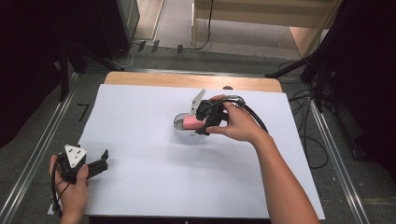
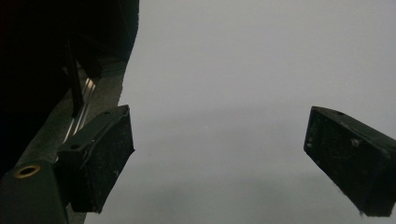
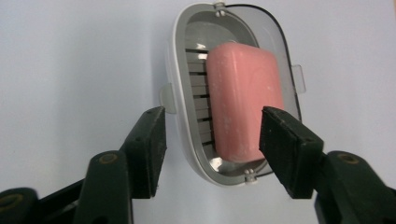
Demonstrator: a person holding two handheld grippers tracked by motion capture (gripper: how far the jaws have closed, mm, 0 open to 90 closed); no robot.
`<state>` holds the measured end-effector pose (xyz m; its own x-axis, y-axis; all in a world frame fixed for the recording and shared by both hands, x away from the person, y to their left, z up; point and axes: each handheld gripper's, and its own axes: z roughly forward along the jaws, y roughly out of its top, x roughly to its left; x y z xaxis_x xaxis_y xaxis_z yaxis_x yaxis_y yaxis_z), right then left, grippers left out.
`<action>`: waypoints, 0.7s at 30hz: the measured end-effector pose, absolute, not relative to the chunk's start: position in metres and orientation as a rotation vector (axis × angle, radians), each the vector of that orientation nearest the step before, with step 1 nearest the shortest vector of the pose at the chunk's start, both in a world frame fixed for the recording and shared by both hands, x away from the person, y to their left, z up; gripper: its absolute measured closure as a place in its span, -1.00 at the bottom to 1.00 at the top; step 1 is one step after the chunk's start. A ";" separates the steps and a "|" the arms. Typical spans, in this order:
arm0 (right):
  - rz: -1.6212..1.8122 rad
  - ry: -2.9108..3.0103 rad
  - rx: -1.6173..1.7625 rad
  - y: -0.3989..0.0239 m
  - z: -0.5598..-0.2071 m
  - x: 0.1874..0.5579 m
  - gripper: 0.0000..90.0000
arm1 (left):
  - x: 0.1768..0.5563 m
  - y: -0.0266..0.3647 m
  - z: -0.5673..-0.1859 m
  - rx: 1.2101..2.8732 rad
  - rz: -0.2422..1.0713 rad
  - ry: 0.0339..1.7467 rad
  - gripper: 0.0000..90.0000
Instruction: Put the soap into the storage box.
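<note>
One white sheet [image 1: 140, 154] covers wooden table [image 1: 140, 78]; dark room, grey floor, metal rails [image 1: 37, 154] along sides. Pink soap bar [image 3: 243, 107] lies in oval soap dish [image 3: 180, 74] mid-table, long axis along dish's length, running away from right gripper's camera. Soap smooth, matte, rounded corners; dish white-rimmed, slatted grey inside, clear hinged lid. Right gripper [image 3: 212, 149] over dish, jaws apart, straddling dish's near rim and soap end, not clamping. Left gripper [image 1: 93, 163] at near left edge, jaws wide apart, empty.
</note>
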<state>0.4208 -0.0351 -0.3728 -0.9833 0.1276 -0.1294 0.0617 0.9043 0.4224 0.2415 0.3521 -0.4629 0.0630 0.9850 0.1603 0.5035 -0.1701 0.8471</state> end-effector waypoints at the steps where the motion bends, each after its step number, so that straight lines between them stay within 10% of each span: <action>1: 0.652 2.920 0.173 -0.037 -0.371 0.421 -0.14 | 0.241 0.352 -0.463 1.740 1.023 1.491 -0.80; 21: 0.775 2.765 0.591 -0.098 -0.372 0.403 -0.69 | 0.242 0.351 -0.463 1.743 1.030 1.491 -0.80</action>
